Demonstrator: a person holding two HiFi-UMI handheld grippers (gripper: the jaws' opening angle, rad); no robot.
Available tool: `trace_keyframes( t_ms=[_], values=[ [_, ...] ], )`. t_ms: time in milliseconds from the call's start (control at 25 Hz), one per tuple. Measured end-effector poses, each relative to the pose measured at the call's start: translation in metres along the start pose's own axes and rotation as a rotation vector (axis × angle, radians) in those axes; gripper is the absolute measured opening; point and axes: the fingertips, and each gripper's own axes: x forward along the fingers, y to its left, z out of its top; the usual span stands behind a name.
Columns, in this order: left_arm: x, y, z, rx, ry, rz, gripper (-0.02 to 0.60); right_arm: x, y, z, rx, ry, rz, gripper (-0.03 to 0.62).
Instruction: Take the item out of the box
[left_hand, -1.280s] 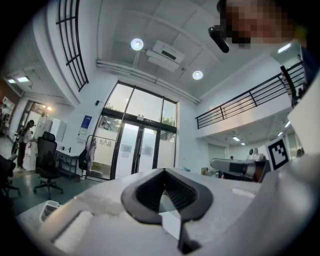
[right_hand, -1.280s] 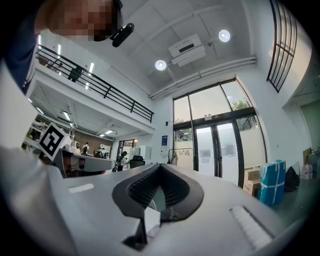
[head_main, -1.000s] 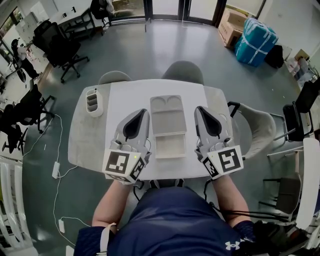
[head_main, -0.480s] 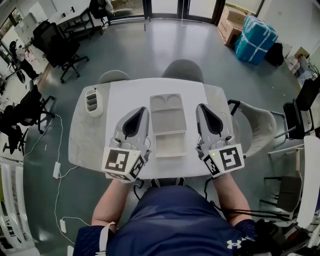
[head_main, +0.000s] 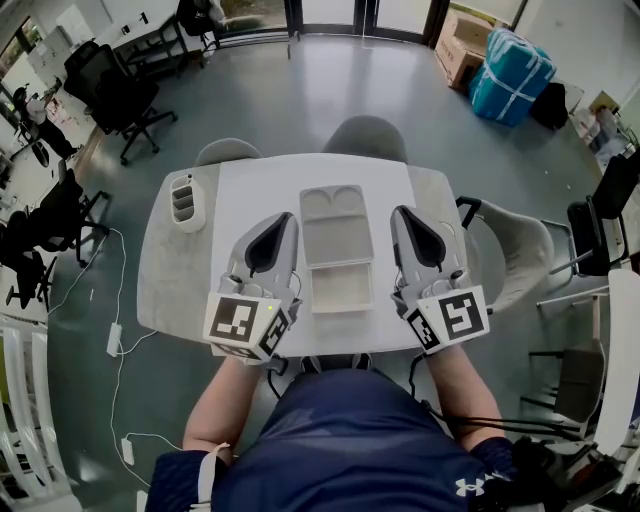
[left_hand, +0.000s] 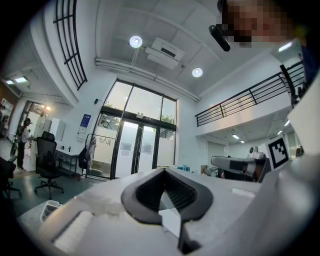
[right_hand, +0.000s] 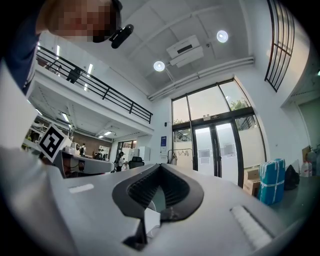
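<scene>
Flanking box: left tongs, right tongs

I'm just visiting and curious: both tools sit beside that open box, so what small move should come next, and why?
Probably open the right gripper and swing it inward over the box. It and the left gripper flank the box with jaws together and empty, while the box lies open between them on the table.
</scene>
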Motion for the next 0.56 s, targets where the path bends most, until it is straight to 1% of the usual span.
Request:
trace_keyframes(
  t_ms=[560],
  values=[
    [0.0028, 0.0020, -0.0064, -0.011, 0.007, 0.011, 0.002, 0.0021, -0.0018, -0.0051, 0.003, 0.004, 0.002, 0.002]
  ],
)
